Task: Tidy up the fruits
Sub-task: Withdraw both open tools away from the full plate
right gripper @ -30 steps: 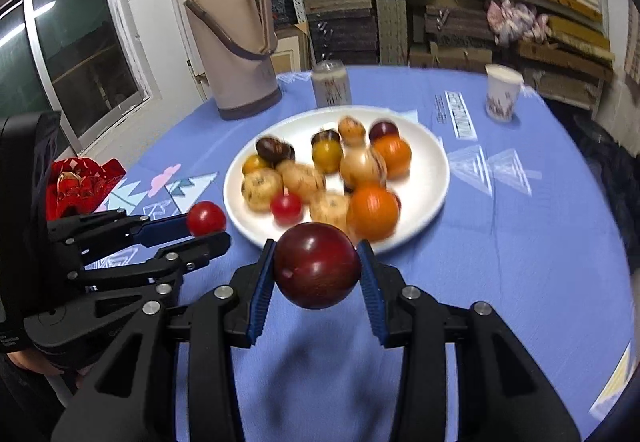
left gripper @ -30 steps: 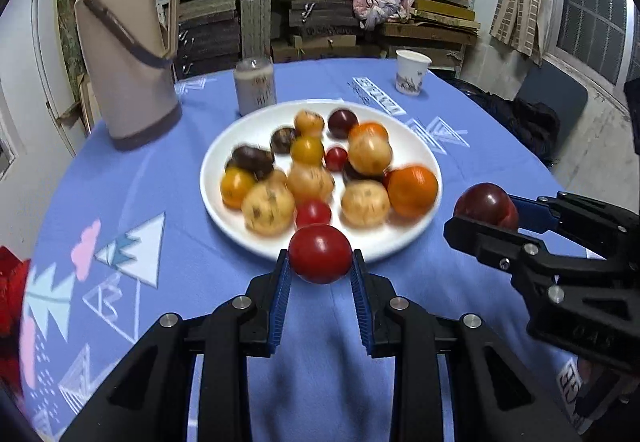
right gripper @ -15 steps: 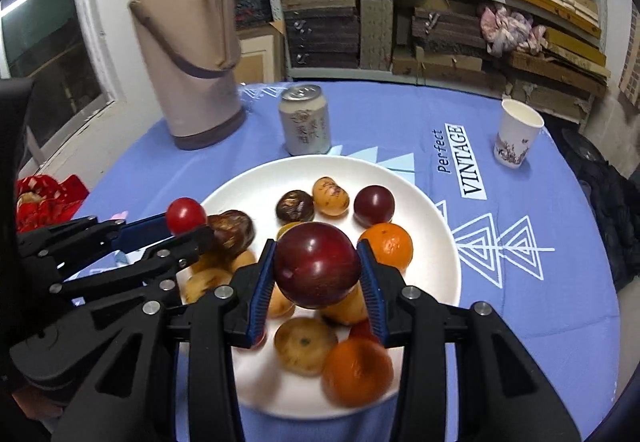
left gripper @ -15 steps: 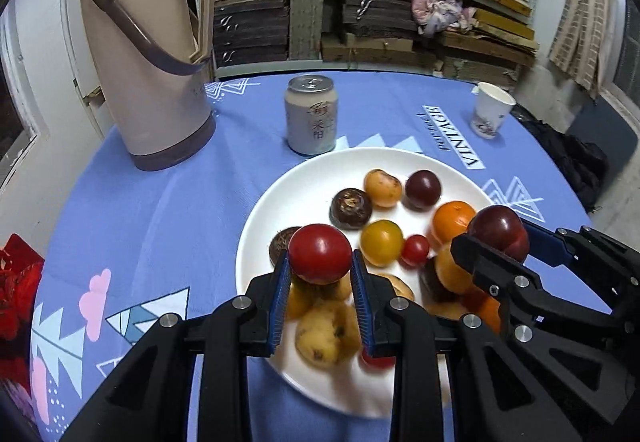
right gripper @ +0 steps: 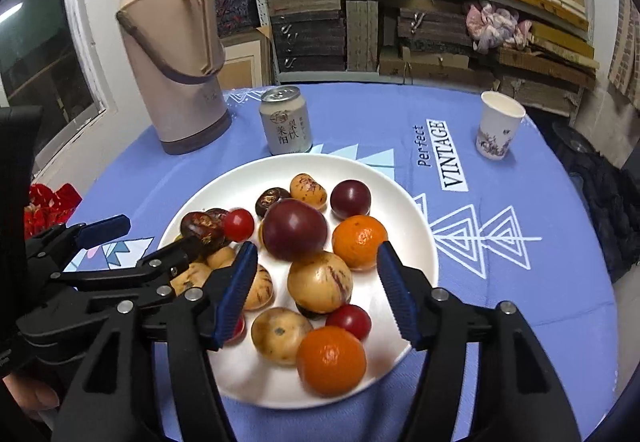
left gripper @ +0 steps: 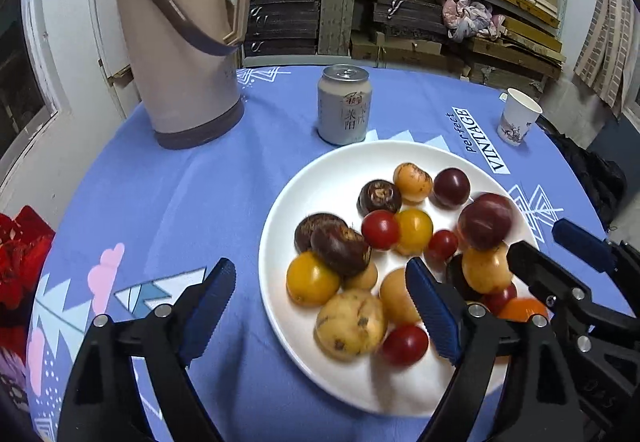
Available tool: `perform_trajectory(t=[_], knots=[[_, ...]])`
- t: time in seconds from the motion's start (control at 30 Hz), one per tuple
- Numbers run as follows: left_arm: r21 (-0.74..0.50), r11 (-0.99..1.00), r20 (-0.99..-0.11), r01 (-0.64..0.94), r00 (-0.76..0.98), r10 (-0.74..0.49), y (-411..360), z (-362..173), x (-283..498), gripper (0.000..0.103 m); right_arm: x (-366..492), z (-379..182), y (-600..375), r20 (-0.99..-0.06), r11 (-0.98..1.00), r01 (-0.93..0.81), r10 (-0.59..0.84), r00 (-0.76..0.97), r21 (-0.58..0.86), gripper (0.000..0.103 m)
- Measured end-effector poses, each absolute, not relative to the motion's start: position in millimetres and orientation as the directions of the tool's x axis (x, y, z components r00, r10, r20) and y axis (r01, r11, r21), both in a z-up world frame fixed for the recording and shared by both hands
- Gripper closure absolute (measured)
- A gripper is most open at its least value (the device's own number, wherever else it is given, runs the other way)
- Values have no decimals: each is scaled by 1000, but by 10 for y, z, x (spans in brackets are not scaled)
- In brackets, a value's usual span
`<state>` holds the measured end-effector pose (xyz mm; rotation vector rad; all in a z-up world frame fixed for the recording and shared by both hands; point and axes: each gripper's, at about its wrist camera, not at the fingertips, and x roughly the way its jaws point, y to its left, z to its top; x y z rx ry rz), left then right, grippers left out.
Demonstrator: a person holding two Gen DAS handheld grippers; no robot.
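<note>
A white plate (left gripper: 340,178) (right gripper: 404,210) holds several small fruits: tomatoes, oranges, plums, speckled yellow ones. My left gripper (left gripper: 322,306) hovers over the plate's near left edge. Its jaws are opening wide with nothing between the pads. The red tomato (left gripper: 380,230) (right gripper: 239,225) lies free among the fruit beyond it. My right gripper (right gripper: 316,282) is over the plate's near side, jaws opening. The dark red plum (right gripper: 294,230) (left gripper: 486,220) sits just past its tips on the pile, slightly blurred and untouched by the pads. Each gripper shows in the other's view: left gripper (right gripper: 152,236), right gripper (left gripper: 544,246).
A tall beige thermos (left gripper: 180,42) stands at the back left of the round blue-clothed table. A drink can (left gripper: 344,106) is just behind the plate and a paper cup (left gripper: 518,122) at the back right. A red object (left gripper: 20,254) lies off the left edge. Shelves of boxes fill the back wall.
Both grippers moved forward from the table's near side to over the plate. Then both sets of jaws opened, letting go of the tomato and the plum, which now lie on the plate.
</note>
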<state>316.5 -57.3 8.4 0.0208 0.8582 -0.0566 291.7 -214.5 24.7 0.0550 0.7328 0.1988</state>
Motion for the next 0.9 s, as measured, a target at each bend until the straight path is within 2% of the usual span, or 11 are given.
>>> perform_trajectory(t=[0.33, 0.37, 0.4, 0.43, 0.67, 0.9], knots=[[6, 997, -763, 80, 644, -47, -565, 129, 2850, 15, 2465, 331, -2217, -638, 978, -162, 207, 742, 130, 34], [12, 996, -761, 90, 647, -49, -582, 123, 2786, 11, 2403, 319, -2222, -638, 979, -161, 206, 742, 128, 34], [18, 995, -760, 94, 649, -48, -592, 123, 2751, 4, 2306, 301, -2230, -637, 979, -160, 202, 744, 125, 34], [29, 995, -752, 97, 658, -42, -604, 116, 2671, 4, 2224, 281, -2233, -636, 980, -157, 199, 745, 123, 34], [4, 994, -755, 107, 653, -67, -564, 2, 2206, 4, 1696, 91, -2218, -644, 984, -130, 179, 744, 122, 25], [31, 994, -745, 107, 666, -49, -551, -82, 1744, 4, 1307, -45, -2195, -657, 990, -73, 134, 742, 120, 10]])
